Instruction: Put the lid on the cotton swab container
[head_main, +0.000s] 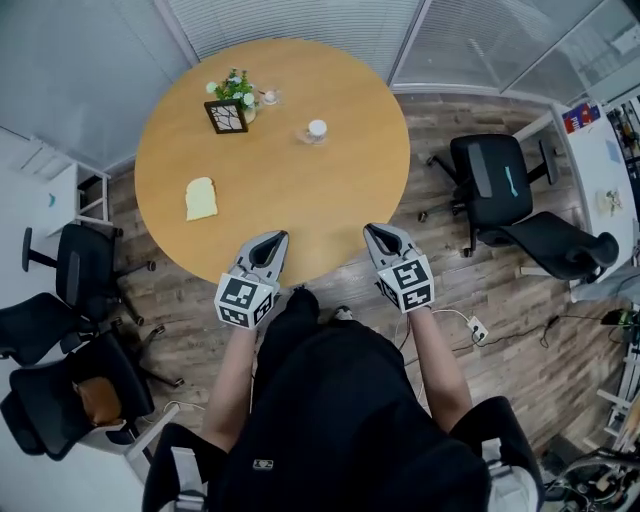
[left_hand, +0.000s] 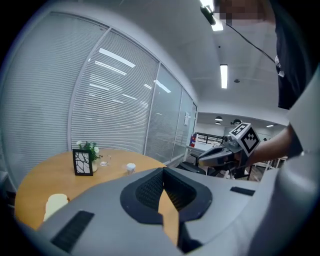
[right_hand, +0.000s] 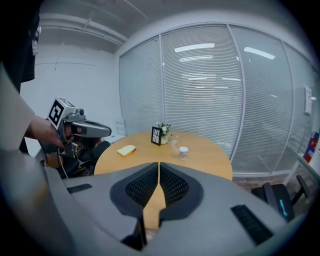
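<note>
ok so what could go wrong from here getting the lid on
The small clear piece, probably the lid, sits right beside the plant and picture frame; reaching in could knock those over.
The cotton swab container stands free and looks light, so it may tip unless steadied.
The left gripper and right gripper are both shut, so they'd push things unless opened first.

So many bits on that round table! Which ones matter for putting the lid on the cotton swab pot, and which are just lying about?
For the job: cotton swab container; small clear lid, probably; left tongs and right tongs, both shut and empty.

Just lying about: framed card; flowers; yellow sponge-like block; office chair.
</note>
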